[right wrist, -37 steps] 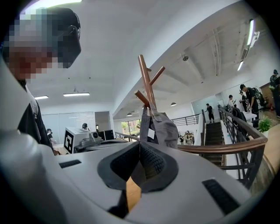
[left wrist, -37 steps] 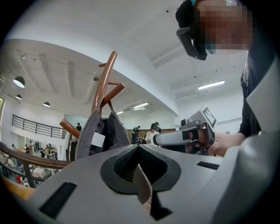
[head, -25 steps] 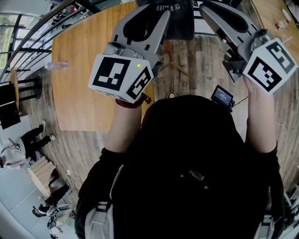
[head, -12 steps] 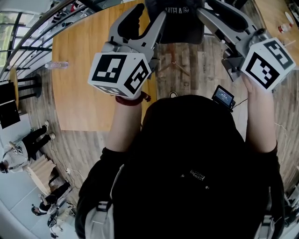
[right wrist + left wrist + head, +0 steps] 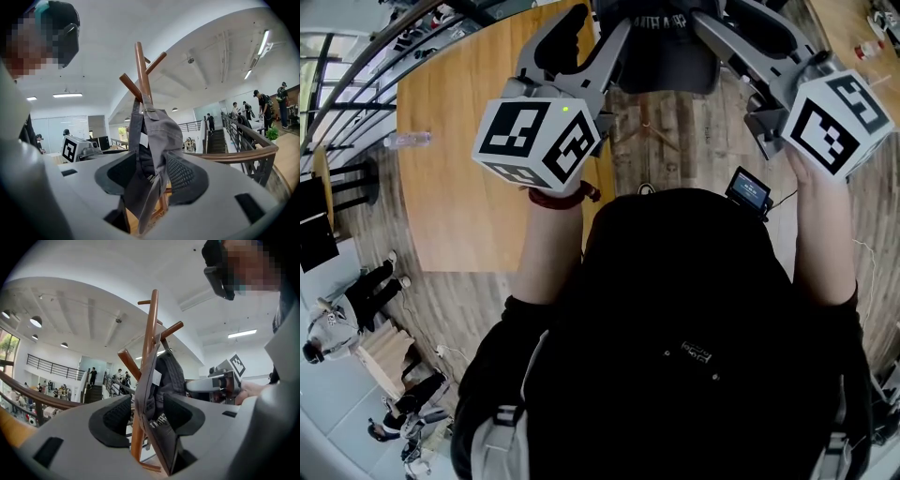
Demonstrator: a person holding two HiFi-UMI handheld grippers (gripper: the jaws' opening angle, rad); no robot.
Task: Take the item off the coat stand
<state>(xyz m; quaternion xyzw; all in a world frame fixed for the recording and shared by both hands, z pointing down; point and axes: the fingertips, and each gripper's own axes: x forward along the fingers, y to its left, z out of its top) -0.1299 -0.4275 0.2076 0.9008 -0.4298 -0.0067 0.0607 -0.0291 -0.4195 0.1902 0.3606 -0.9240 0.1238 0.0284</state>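
The left gripper [image 5: 147, 414] is raised to the coat stand [image 5: 151, 333] with its jaws opening. The stand's wooden pole and the stiff brim of the grey cap [image 5: 166, 376] both sit in the gap, and neither pad appears to press on them. The cap hangs high on the stand among the slanted pegs, drooping between the two grippers. The right gripper [image 5: 152, 176] faces it from the other side, jaws likewise opening, with the soft crown hanging loose between the pads. To lift the cap cleanly, the left gripper should probably shift until only the brim, not the pole, lies between its pads. Each gripper should then close firmly on cloth and raise the cap up along the peg's slant. Tugging it sideways might rock the stand.
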